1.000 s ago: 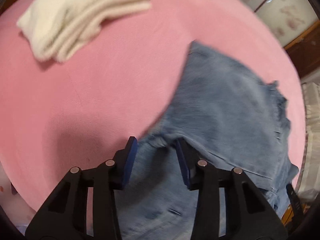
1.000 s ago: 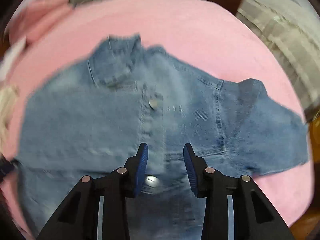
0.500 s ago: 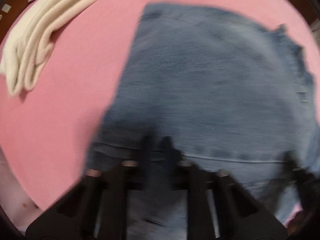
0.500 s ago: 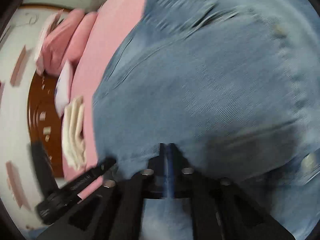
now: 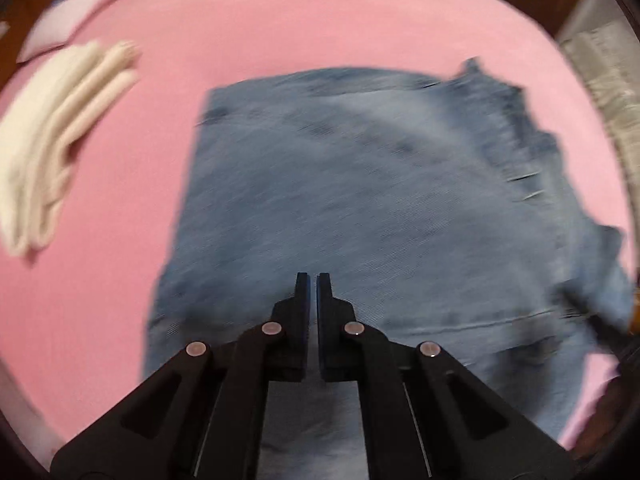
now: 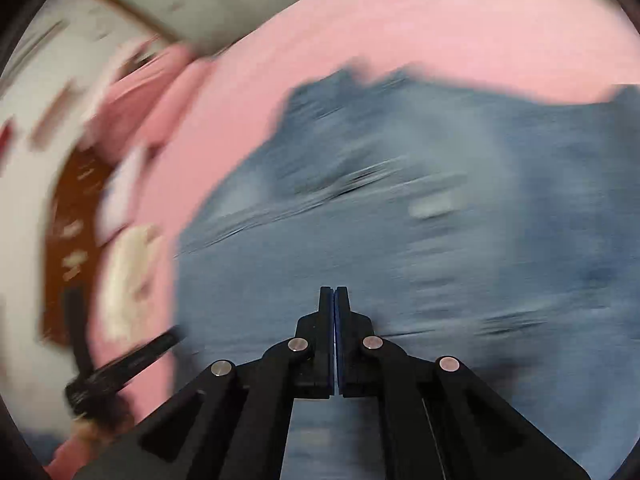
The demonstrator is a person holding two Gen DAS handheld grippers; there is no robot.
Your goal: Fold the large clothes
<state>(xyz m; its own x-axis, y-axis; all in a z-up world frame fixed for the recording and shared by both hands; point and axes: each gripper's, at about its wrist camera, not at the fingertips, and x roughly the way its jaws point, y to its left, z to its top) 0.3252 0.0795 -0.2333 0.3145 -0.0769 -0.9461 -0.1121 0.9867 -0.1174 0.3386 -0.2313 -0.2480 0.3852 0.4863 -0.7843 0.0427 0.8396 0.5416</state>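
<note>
My left black two-finger gripper (image 5: 313, 280) points steeply down, its blue-lined fingers (image 5: 303, 304) drawn together with only a thin slit between the tips; the blue denim garment (image 5: 360, 184) fills the view below them, and I cannot tell whether a fold is pinched. My right black two-finger gripper (image 6: 333, 294) also tilts downward, fingers (image 6: 325, 320) pressed flat against each other. The right view is smeared with motion blur.

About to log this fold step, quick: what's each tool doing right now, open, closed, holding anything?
Left tool: closed, pinching the denim shirt near its lower edge.
Right tool: closed, also gripping the denim shirt; view blurred.
</note>
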